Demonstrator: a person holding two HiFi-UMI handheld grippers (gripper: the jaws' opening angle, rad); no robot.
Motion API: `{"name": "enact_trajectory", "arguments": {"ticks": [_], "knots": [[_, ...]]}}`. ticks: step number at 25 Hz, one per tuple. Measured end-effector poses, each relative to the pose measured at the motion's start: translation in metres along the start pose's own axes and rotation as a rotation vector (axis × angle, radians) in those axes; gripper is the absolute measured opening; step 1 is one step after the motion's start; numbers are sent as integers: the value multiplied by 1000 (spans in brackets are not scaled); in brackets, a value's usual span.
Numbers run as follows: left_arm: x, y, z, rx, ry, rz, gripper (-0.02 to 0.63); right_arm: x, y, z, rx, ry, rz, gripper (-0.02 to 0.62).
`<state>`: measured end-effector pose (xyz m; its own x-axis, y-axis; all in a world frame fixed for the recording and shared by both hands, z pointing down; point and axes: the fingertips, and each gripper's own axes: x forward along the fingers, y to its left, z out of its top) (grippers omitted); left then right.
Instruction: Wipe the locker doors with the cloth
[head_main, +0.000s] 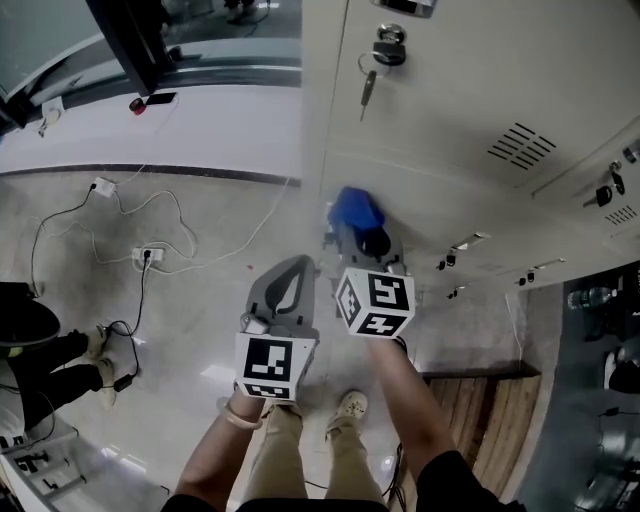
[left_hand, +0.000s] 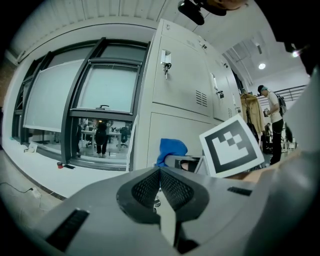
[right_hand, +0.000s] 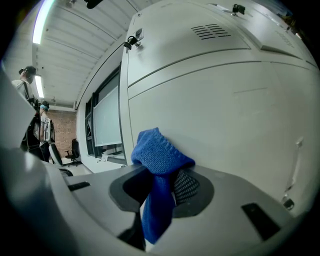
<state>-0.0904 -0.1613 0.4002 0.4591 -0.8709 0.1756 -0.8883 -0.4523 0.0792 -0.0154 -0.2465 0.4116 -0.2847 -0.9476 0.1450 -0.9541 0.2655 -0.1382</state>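
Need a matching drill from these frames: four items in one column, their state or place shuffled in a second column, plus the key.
Column 1
1. left gripper
2. right gripper
3. keys
4. power strip

Column 2
A. lying on the floor, a cable plugged into it
B. shut on the blue cloth
C. jaws together, nothing between them
D. hanging from a lock on the upper locker door

Pairs: 1-C, 2-B, 3-D, 4-A
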Motion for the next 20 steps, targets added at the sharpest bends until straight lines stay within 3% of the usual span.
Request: {"name": "enact_trajectory", "arguments": {"ticks": [20], "knots": [[29, -66, -15, 6, 37, -84, 6, -37, -78, 2, -10, -19, -70, 83]]}}
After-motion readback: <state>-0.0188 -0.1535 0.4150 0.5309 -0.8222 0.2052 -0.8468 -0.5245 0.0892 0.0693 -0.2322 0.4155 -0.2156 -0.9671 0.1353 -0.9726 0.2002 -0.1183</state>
